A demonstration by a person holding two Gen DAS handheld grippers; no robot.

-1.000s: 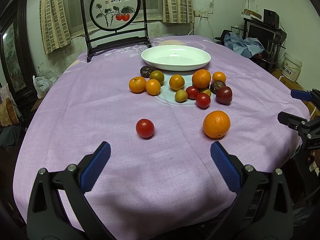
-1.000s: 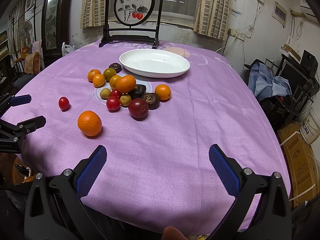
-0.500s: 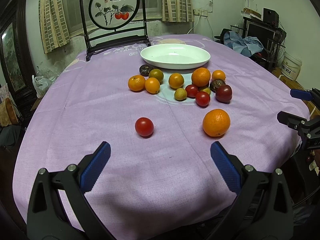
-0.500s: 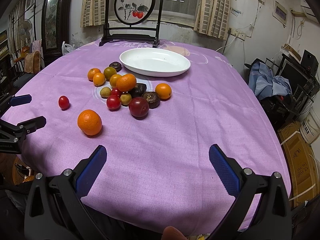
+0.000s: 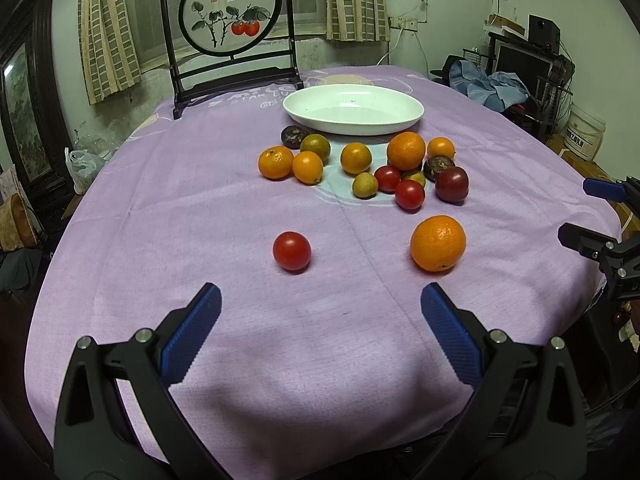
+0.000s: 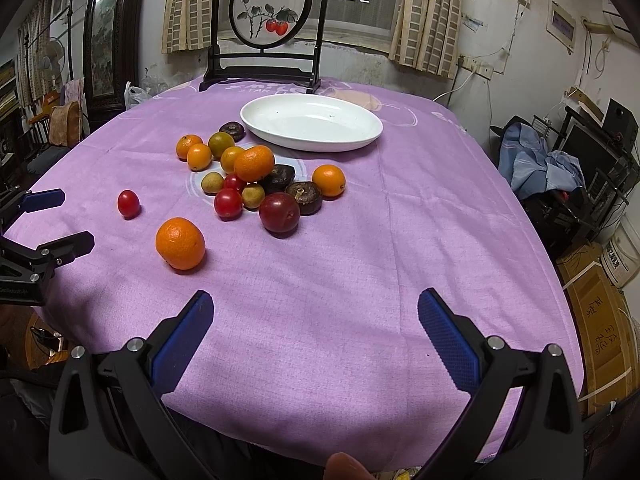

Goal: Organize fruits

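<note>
A cluster of several small fruits [image 5: 360, 164] lies on the purple tablecloth in front of an empty white oval dish [image 5: 353, 109]. A red tomato [image 5: 292, 251] and a large orange [image 5: 438, 243] lie apart, nearer to me. My left gripper [image 5: 321, 312] is open and empty, low over the cloth just short of the tomato. My right gripper [image 6: 314, 322] is open and empty, near the table's front edge, with the orange [image 6: 180, 243] ahead to its left. The dish [image 6: 311, 121] and the cluster [image 6: 256, 184] show in the right wrist view too.
A black-framed round painted screen [image 5: 232, 32] stands at the table's far edge behind the dish. Clothes and shelves [image 6: 560, 168] stand off the table's right side. The right gripper shows at the right edge of the left wrist view [image 5: 604, 216].
Both views have shifted only slightly; the left gripper has crept a little toward the tomato. Both grippers stay open and no fruit has moved.
</note>
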